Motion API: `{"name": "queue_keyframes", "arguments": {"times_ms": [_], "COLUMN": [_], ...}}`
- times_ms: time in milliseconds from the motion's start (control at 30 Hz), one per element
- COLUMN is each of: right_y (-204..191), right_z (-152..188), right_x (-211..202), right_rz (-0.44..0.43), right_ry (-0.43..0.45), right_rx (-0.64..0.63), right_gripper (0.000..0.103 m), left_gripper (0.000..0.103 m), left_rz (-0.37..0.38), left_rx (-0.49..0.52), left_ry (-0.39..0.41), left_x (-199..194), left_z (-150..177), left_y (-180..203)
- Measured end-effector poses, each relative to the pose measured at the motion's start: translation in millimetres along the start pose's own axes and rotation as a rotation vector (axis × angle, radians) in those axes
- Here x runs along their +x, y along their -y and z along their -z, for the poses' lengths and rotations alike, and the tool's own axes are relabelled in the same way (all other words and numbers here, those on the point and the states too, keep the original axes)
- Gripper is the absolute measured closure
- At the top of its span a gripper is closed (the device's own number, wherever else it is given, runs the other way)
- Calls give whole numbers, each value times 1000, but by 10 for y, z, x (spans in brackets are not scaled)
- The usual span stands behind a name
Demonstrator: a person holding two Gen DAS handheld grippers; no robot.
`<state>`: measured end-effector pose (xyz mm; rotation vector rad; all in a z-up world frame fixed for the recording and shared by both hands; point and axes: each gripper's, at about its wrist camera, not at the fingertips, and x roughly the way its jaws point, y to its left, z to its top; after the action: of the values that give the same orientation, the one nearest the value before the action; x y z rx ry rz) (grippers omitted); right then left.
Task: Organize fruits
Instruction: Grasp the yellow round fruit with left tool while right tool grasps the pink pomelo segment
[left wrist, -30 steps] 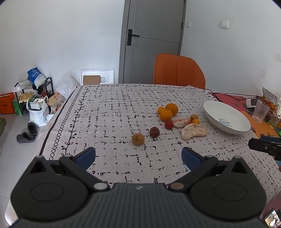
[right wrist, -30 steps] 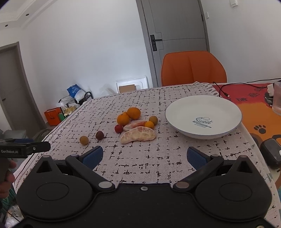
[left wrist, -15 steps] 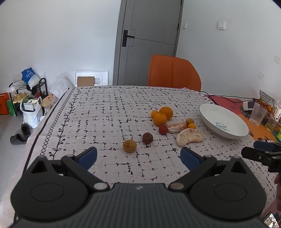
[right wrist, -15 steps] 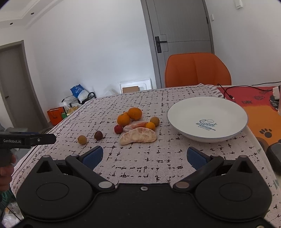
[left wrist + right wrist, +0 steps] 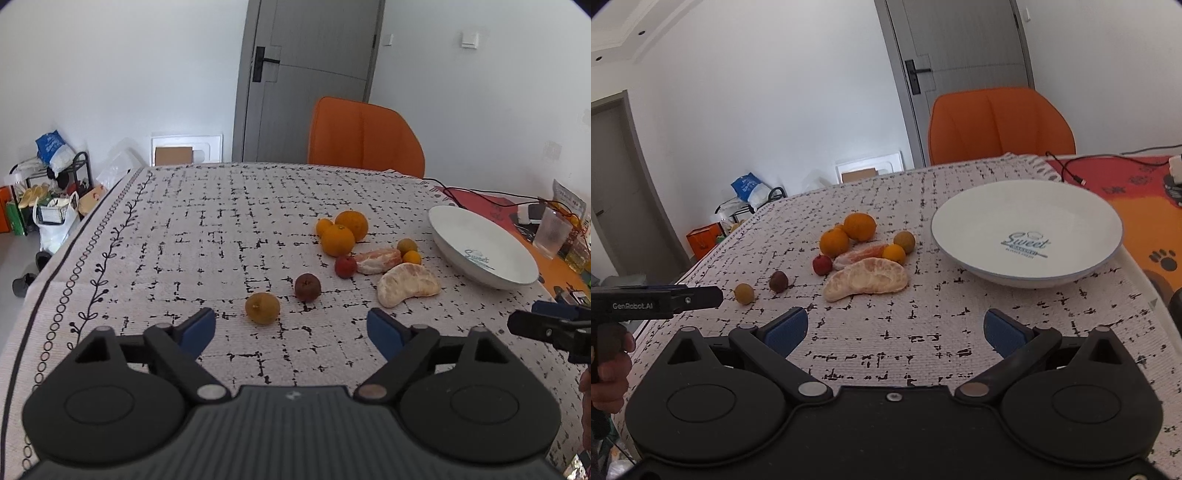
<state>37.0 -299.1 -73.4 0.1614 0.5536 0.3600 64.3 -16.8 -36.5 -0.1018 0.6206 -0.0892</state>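
The left tool has come lower and nearer the fruit than a moment ago, its blue fingertips spread wide with nothing between them, and the yellow-brown fruit now sits just above the gap at the frame's centre. The right tool has also eased forward, equally wide and empty, facing the bare cloth below the peeled wedge. The fruit itself has not shifted. The bench carries a pale cloth with a broken black grid and a vine border down its left side; behind it stand an orange chair, a grey door and white walls, with bags and a rack on the floor at the left. Counted: three oranges clustered at centre, two small yellow-orange fruits beside the smaller peeled segment, one red fruit, one dark brown fruit, the yellow-brown one, and the larger wedge. One white bowl, printed "Sweet", stands empty at the right, apart from the fruit.
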Motion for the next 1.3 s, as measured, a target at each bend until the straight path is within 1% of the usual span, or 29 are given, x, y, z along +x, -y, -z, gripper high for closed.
{"name": "queue_keyframes", "arguments": {"times_ms": [67,167,233,367,533,600,633,667,700,733,767,800,833,933,1300], "right_y": [-7,-40,-62,-101,-171,-199,-214,-233,-253,-273,-290,-308,-329,-379,-464], "right_z": [-8,-25,-34,-78,-152,-174,-183,-192,-201,-209,-214,-221,-226,-225,-228], "right_x": [59,149,205,337,500,571,605,646,682,723,768,809,853,944,1156], "right_rz": [1,6,11,8,18,14,11,10,12,15,18,22,28,46,68], "right_ry": [-10,-22,-31,-49,-57,-63,-67,-72,-77,-81,-86,-93,-97,-101,-131], "right_rx": [3,-6,-8,-5,-11,-12,-15,-21,-28,-35,-40,-43,-49,-62,-102], "right_gripper": [0,0,0,0,0,0,0,0,0,0,0,0,0,0,0], "left_gripper": [23,24,25,38,39,44,48,54,56,61,70,74,76,77,77], "left_rz": [-1,-24,-23,-20,-31,-26,-24,-25,-27,-34,-39,-37,-34,-28,-45], "left_rx": [-11,-6,-10,-33,-34,-39,-38,-38,-40,-42,-39,-33,-31,-51,-70], "left_ry": [-9,-3,-3,-15,-27,-34,-39,-43,-49,-42,-37,-39,-37,-32,1], "left_x": [67,139,190,294,426,478,510,537,562,573,579,588,589,562,436], "left_z": [-3,-11,-19,-29,-31,-30,-29,-26,-24,-23,-24,-26,-26,-31,-63], "left_y": [-26,-43,-62,-116,-140,-155,-159,-162,-167,-167,-162,-158,-163,-216,-367]}}
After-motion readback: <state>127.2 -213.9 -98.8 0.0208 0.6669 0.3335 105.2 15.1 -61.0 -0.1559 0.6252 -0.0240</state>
